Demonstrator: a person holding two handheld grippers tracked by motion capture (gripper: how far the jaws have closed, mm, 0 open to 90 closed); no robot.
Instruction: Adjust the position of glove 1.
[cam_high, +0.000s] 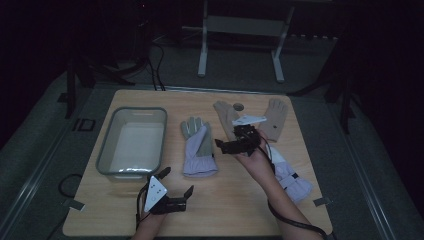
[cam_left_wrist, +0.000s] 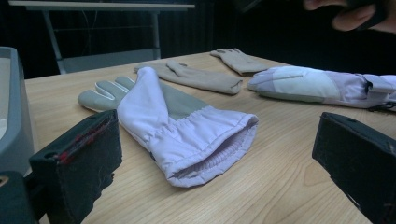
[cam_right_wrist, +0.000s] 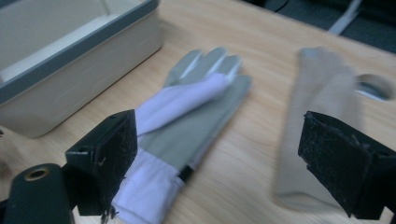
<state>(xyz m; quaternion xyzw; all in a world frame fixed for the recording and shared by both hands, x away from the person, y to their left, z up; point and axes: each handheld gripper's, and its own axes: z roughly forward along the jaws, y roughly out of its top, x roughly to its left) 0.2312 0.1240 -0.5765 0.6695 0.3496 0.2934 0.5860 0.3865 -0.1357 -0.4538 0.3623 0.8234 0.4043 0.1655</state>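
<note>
Both grippers, left (cam_high: 176, 189) & right (cam_high: 234, 139), gape wide, empty. We risk pinching just the lilac glove's (cam_high: 198, 148) folded flap, so it slips short of the bin (cam_high: 131, 141).

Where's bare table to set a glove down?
Bare wood runs along the near edge between the left gripper and the lilac glove at right; the bin looks empty. It is crowded mid-table: grey-lilac glove, two tan gloves, right gripper.
</note>
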